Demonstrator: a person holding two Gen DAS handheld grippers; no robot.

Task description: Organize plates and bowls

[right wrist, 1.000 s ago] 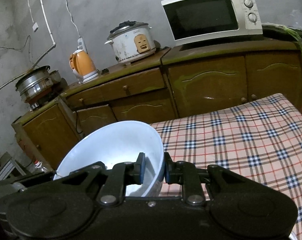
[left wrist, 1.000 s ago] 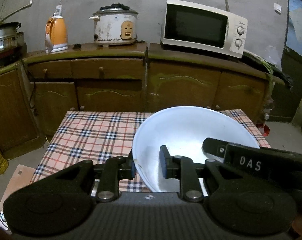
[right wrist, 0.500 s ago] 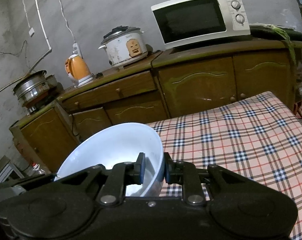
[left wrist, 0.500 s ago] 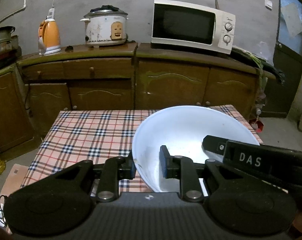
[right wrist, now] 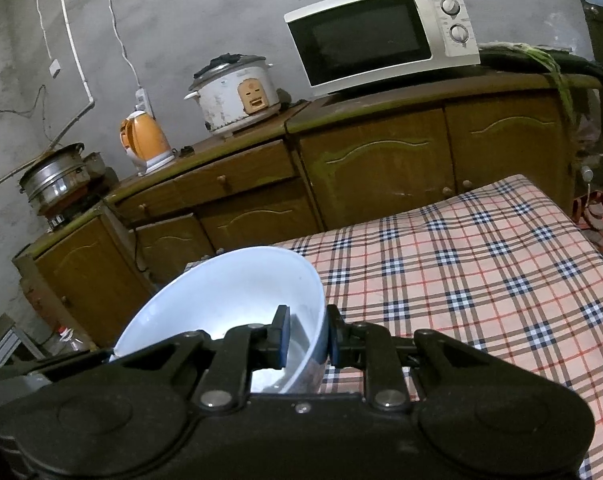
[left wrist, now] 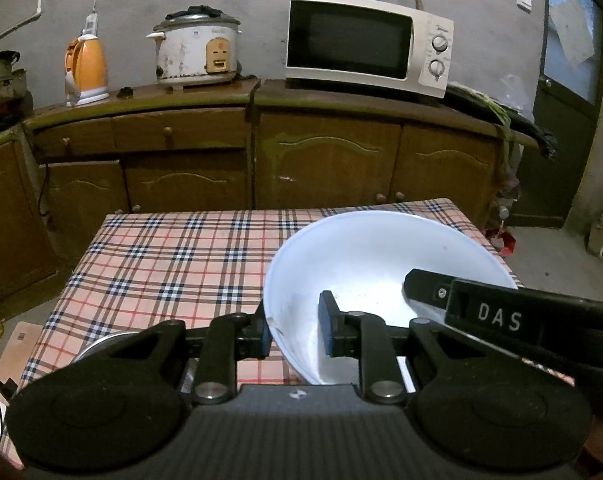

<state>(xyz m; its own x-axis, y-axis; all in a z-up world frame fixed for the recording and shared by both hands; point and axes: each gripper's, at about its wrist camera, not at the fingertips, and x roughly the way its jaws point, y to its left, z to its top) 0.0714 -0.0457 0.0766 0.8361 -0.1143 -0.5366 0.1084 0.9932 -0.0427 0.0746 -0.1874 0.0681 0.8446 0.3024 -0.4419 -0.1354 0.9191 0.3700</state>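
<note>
A large white bowl (left wrist: 365, 256) hangs tilted above the plaid table (left wrist: 173, 256), held from two sides. My left gripper (left wrist: 295, 334) is shut on the bowl's left wall, one pad outside and one inside. In the right wrist view the same white bowl (right wrist: 221, 296) has my right gripper (right wrist: 309, 338) shut on its right wall. The right gripper's black body, marked DAS, crosses the bowl's right rim in the left wrist view. A round metal rim (left wrist: 97, 346) peeks out below the left fingers; what it belongs to is hidden.
Behind the table (right wrist: 481, 272) runs a brown cabinet row (left wrist: 325, 148) carrying a microwave (left wrist: 365, 42), a rice cooker (left wrist: 195, 54) and an orange kettle (left wrist: 87, 70). A steel pot (right wrist: 55, 178) stands at the far left. A dark door (left wrist: 569, 92) is at the right.
Both grippers have carried the bowl sideways, so the cabinets and microwave have slid across both views and the table shows more of its far edge. The grips on the bowl have not changed.
</note>
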